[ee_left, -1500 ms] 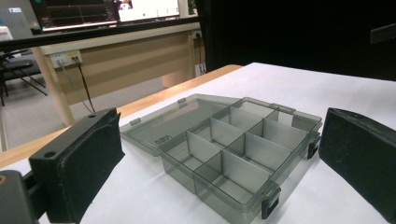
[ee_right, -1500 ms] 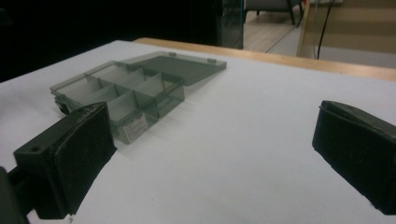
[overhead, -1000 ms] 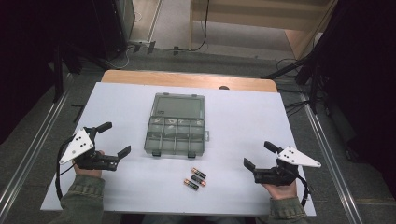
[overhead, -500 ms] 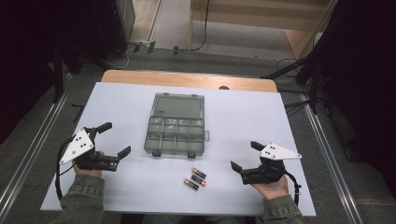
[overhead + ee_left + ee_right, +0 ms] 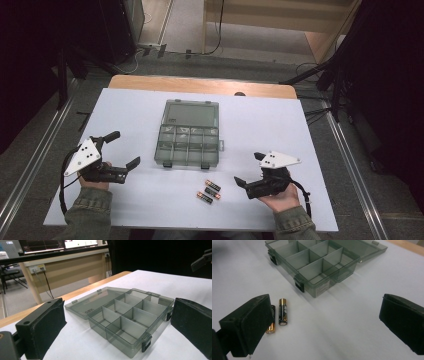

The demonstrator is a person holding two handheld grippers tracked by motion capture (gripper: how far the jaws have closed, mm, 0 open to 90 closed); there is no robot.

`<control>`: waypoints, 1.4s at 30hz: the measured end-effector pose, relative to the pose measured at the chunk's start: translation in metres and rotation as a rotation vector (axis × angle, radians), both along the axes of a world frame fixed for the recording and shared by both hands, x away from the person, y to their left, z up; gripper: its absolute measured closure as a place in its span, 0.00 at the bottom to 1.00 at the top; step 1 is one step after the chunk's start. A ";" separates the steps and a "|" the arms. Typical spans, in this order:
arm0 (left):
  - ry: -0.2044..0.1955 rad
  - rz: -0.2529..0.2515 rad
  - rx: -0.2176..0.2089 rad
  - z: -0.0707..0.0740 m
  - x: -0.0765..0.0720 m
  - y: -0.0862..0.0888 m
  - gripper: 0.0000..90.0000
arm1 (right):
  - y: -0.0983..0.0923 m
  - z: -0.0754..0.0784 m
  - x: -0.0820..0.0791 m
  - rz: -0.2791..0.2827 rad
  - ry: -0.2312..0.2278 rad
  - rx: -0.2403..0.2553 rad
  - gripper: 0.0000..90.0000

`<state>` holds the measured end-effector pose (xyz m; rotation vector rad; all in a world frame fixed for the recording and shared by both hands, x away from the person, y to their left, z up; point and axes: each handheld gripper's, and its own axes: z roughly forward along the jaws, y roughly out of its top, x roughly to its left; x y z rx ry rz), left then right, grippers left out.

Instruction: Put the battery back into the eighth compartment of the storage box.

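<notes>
A smoky grey compartment box (image 5: 187, 145) lies open mid-table, its lid (image 5: 192, 112) flat behind it; the compartments (image 5: 130, 315) look empty. Three AA batteries (image 5: 209, 191) lie loose on the table just in front of the box. My right gripper (image 5: 249, 169) is open, right of the batteries and a short way off. In the right gripper view two batteries (image 5: 282, 311) lie by the left jaw, which hides part of one, with the box (image 5: 317, 262) beyond. My left gripper (image 5: 124, 149) stands open, left of the box, holding nothing.
The white table top (image 5: 280, 120) has a wooden strip (image 5: 200, 85) along its far edge. Metal rails (image 5: 350, 165) run down both sides of the table. Dark stands and cables sit on the floor beyond. The right gripper's jaw (image 5: 202, 261) shows far off in the left gripper view.
My right gripper has moved left across the table, closer to the batteries, still open. The left gripper, the box and the batteries have stayed where they were.
</notes>
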<state>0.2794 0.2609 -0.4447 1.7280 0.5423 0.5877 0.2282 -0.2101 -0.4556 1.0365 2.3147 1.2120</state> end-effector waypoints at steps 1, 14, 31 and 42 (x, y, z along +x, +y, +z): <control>0.000 -0.001 0.001 0.000 0.000 0.000 0.00 | 0.002 -0.001 0.001 0.005 0.004 -0.006 0.00; 0.001 -0.001 0.000 0.000 0.000 0.000 0.00 | 0.028 -0.005 0.012 0.075 0.051 -0.077 0.00; 0.004 -0.006 0.004 0.000 0.001 -0.001 0.00 | 0.063 -0.010 0.024 0.180 0.146 -0.183 0.00; 0.007 -0.007 0.006 -0.001 0.001 -0.001 0.00 | 0.076 -0.011 0.036 0.200 0.237 -0.274 0.03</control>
